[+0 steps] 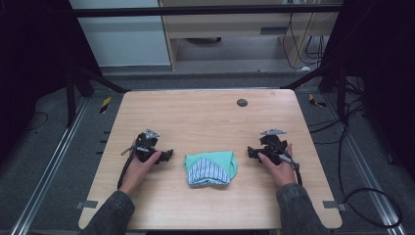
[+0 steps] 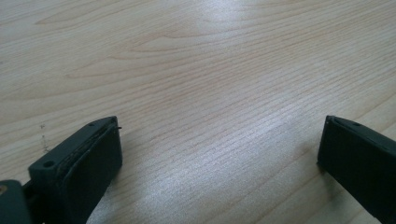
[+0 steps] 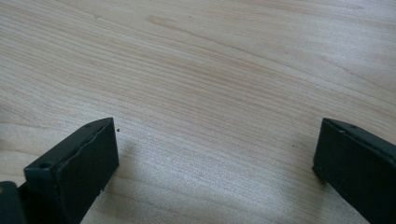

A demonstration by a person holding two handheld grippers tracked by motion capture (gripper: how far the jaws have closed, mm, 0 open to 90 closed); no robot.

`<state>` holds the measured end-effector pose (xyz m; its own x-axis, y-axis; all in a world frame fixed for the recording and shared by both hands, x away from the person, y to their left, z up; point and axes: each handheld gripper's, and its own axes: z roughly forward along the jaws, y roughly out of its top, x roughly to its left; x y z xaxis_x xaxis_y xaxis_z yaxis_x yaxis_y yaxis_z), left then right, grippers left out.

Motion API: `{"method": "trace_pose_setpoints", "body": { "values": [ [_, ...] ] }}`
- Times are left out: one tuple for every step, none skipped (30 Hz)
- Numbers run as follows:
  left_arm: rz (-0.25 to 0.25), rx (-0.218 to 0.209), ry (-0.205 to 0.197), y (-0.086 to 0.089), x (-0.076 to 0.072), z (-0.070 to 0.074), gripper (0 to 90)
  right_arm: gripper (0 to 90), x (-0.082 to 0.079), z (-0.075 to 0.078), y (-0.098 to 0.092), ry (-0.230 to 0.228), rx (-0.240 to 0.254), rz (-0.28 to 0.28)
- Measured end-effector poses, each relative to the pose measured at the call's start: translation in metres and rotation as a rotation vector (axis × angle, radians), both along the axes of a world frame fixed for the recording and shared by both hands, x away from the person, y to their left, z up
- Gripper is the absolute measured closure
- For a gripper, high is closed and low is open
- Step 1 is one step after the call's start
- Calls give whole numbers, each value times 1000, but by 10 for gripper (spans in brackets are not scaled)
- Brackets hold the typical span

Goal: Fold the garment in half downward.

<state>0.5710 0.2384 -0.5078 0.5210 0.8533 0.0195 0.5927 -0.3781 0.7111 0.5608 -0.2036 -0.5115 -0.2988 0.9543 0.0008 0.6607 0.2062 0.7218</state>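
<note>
Cloth (image 1: 210,169), one folded green-and-striped piece, lies on the table (image 1: 205,117) between left gripper (image 1: 168,155) and right gripper (image 1: 251,152), both spread wide.

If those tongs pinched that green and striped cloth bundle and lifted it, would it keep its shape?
Probably not. The cloth bundle lies folded and rumpled, so it would likely droop and unfold from one pinched edge. It looks thin, so probably light. Pushed across the smooth table, it would more likely bunch up than slide.

Tabletop (image 1: 205,117) evenly lit from overhead; surroundings dark, high view soft, low-res. Gripper views: pale glare patches on wood, soft shadows under jaws, near jaw edges slightly blurred.
</note>
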Motion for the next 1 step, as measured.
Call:
{"method": "trace_pose_setpoints", "body": {
  "values": [
    [3,0,0,0,0,0,0,2,0,0,0,0,0,-1]
  ]
}}
